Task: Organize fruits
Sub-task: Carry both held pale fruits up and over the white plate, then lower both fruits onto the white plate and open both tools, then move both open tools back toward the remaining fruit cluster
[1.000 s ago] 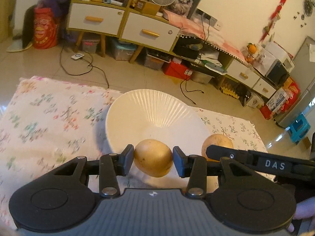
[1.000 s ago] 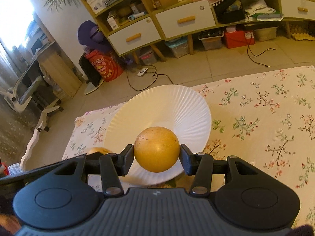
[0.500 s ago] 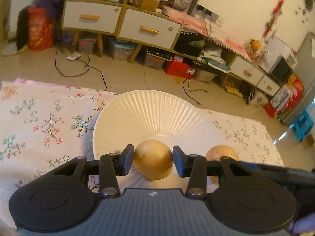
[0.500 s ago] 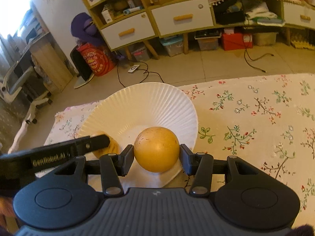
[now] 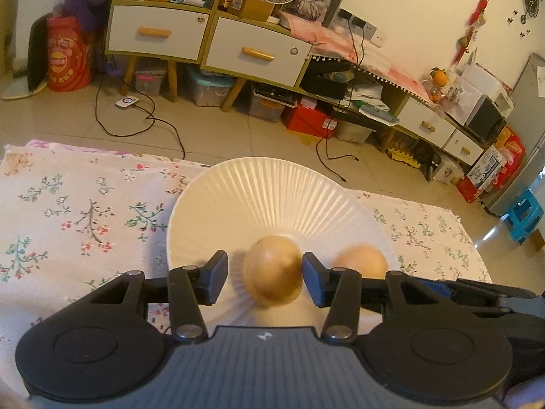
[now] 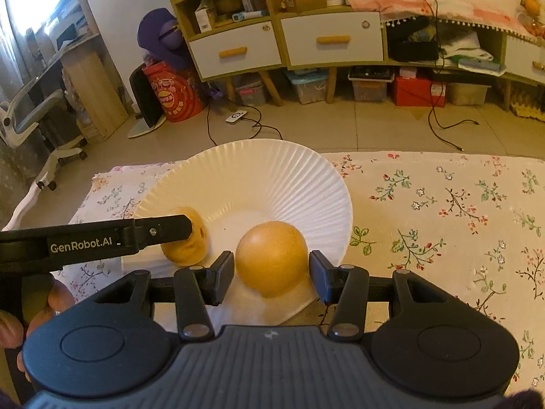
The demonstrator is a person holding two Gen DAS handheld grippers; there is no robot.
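Now the left gripper (image 5: 262, 274) is opening; its fruit (image 5: 274, 271) has come down onto the plate (image 5: 272, 187) at 6 o'clock. The right gripper (image 6: 271, 274) looks loose around its fruit (image 6: 271, 258), at 5 o'clock.

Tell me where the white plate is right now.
The white plate sits on the floral cloth straight ahead in both wrist views, its far rim at the cloth's edge nearest the cabinet, with two yellow fruits on its near side.
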